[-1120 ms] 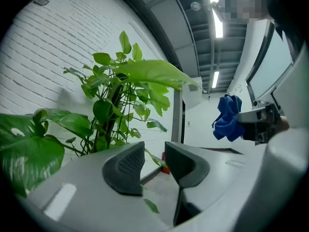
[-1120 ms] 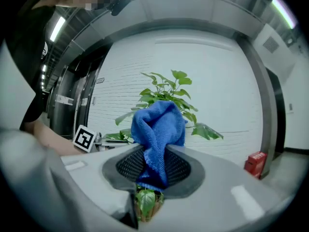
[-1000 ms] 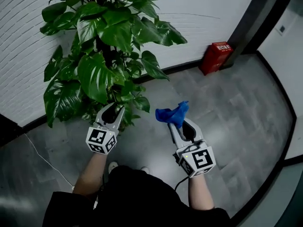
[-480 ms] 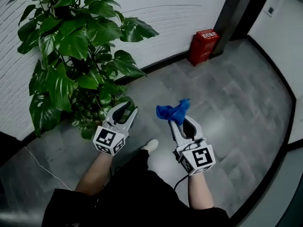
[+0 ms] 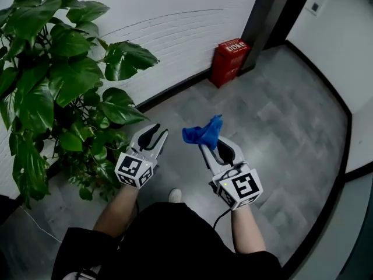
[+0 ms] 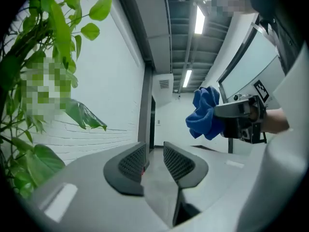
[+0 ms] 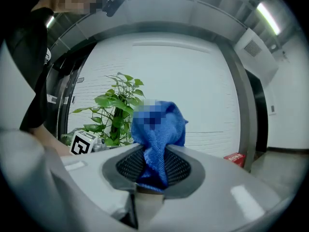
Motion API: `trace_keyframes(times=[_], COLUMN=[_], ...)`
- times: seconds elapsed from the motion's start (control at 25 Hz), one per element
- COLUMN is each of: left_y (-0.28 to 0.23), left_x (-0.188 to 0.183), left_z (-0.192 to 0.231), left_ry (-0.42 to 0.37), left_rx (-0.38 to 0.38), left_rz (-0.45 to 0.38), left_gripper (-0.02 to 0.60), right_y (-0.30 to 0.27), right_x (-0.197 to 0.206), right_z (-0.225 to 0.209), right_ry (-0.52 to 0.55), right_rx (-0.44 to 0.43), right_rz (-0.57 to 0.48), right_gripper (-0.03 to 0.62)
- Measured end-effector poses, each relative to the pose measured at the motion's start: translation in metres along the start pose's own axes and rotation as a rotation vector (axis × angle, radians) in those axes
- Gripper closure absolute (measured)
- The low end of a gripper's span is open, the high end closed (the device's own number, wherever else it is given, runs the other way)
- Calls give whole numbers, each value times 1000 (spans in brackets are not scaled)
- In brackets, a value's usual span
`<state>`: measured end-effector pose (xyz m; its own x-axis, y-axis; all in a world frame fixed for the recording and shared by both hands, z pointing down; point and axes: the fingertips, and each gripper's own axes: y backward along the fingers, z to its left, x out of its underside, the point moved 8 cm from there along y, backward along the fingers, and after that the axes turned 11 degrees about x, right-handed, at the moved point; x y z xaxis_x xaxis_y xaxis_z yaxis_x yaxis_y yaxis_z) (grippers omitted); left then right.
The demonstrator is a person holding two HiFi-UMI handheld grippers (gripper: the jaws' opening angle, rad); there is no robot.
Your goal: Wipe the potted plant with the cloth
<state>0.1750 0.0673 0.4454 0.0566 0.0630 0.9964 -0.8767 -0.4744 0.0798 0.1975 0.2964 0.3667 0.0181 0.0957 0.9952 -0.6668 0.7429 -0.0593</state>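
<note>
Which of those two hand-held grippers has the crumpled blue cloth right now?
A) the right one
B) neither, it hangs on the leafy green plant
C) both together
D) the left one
A: the right hand-held gripper has its jaws clamped on the crumpled blue cloth, while the left hand-held gripper has its jaws apart with nothing between them.

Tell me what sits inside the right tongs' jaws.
A blue cloth is clamped in the right tongs, its loose end bunching out past the tips. The jaws cover the pinched part, so how far back it reaches cannot be seen.
</note>
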Motion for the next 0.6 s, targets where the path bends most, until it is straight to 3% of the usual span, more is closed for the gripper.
trace_keyframes(times=[0.16, 0.36, 0.6], left_y=[-40, -79, -71], left_x=[9, 23, 28], left_z=[32, 65, 98], left_ry=[76, 23, 19], left_rx=[-47, -48, -162], left_rz=[-38, 10, 48], left_gripper=[462, 462, 462], right_y=[-38, -87, -150], right_x=[-10, -8, -10], right_z=[-38, -71, -78], right_ry=[27, 14, -32], right_rx=[-13, -53, -187], right_rz=[18, 8, -42], right_gripper=[490, 490, 490])
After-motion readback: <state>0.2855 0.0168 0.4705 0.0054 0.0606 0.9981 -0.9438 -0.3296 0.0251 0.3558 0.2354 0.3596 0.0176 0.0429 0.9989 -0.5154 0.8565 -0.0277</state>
